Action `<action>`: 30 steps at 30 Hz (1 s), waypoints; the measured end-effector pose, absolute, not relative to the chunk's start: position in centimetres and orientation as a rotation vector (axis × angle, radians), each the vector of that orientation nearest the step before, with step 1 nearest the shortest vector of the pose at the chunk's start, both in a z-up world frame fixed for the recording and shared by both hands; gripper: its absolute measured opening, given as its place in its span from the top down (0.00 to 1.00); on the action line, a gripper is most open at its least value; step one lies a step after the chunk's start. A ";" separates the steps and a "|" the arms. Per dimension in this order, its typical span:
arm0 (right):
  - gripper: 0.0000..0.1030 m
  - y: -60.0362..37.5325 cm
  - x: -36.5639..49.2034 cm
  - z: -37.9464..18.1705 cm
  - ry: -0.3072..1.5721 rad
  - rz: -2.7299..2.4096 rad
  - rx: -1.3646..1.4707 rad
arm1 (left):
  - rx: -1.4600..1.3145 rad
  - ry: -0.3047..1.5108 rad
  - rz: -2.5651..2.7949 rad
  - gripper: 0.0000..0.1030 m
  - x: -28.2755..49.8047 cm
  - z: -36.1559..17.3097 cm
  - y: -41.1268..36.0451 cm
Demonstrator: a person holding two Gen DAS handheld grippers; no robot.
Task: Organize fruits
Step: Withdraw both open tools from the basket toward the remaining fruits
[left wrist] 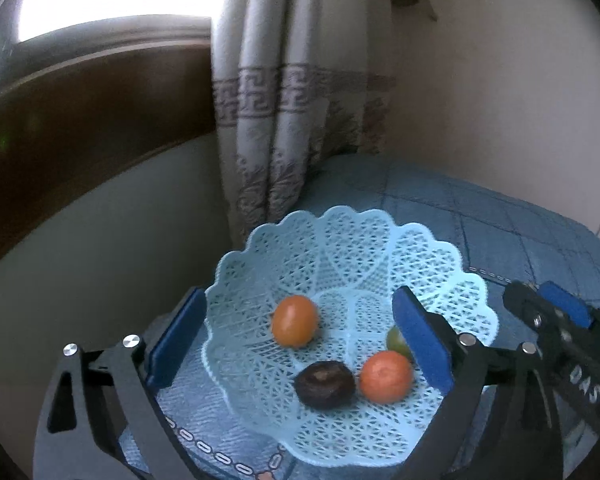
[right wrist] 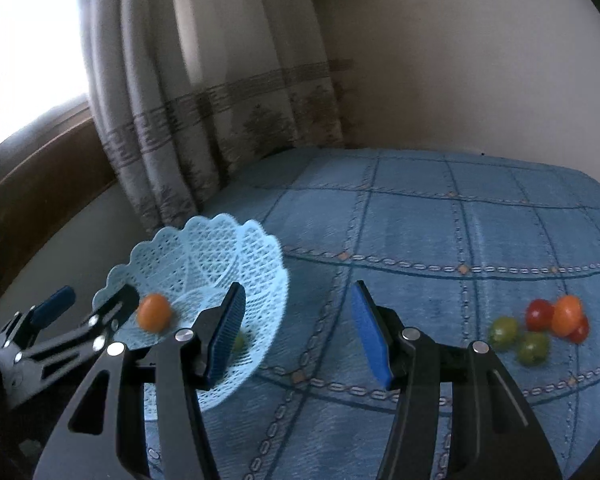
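So, from your left wrist view, your left tongs point(left wrist: 300, 344) are spread wide and empty, straddling the near side of the pale blue lace bowl point(left wrist: 340, 248): one pad sits just outside the bowl's left rim, the other hangs over its right half. Four fruits already lie in the bowl: an orange tomato point(left wrist: 294, 321) between the pads, a dark brown fruit point(left wrist: 325, 383) and a second orange fruit point(left wrist: 386, 376) nearer the tongs' base, and a green one point(left wrist: 396, 339) half hidden behind the right pad. Your right tongs point(left wrist: 556, 320) show at the right edge, just beside the bowl.

Next, from your right wrist view, your right tongs point(right wrist: 300, 332) are also spread and carrying nothing. The bowl lies to their left, its rim tucked behind the left pad, with the tomato point(right wrist: 153, 312) visible inside. The blue quilted tabletop point(right wrist: 420, 216) lies bare straight ahead of the pads. Off to the right of the tongs, well apart from the bowl, a loose cluster waits: two green fruits point(right wrist: 504, 330) point(right wrist: 534, 347), a red one point(right wrist: 540, 314), an orange one point(right wrist: 566, 314), another red point(right wrist: 580, 330) tucked behind it, and one more at the frame edge.

I'd judge the sorting partly done: four in, about six left, all on your right tongs' side.
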State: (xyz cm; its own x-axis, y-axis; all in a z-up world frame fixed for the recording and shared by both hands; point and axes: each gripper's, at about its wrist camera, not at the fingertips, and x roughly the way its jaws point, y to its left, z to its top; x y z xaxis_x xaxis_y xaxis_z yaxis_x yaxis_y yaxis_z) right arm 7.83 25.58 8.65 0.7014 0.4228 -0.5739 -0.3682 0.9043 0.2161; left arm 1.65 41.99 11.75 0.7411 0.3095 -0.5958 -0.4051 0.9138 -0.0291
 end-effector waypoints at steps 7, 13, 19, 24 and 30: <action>0.46 23.6 8.0 9.5 0.628 0.384 0.112 | -0.115 0.605 0.324 0.06 1.3 12.5 39.3; 0.46 22.0 8.1 9.9 0.617 0.350 0.134 | -0.085 0.599 0.284 0.06 1.2 12.6 37.5; 0.45 20.2 7.9 10.2 0.608 0.315 0.146 | -0.059 0.603 0.233 0.05 1.0 12.5 35.7; 0.42 18.0 7.8 9.5 0.614 0.269 0.142 | -0.033 0.613 0.176 0.04 1.0 12.1 33.5; 0.42 14.9 7.9 8.3 0.636 0.200 0.138 | -0.001 0.630 0.127 0.04 1.1 11.5 30.8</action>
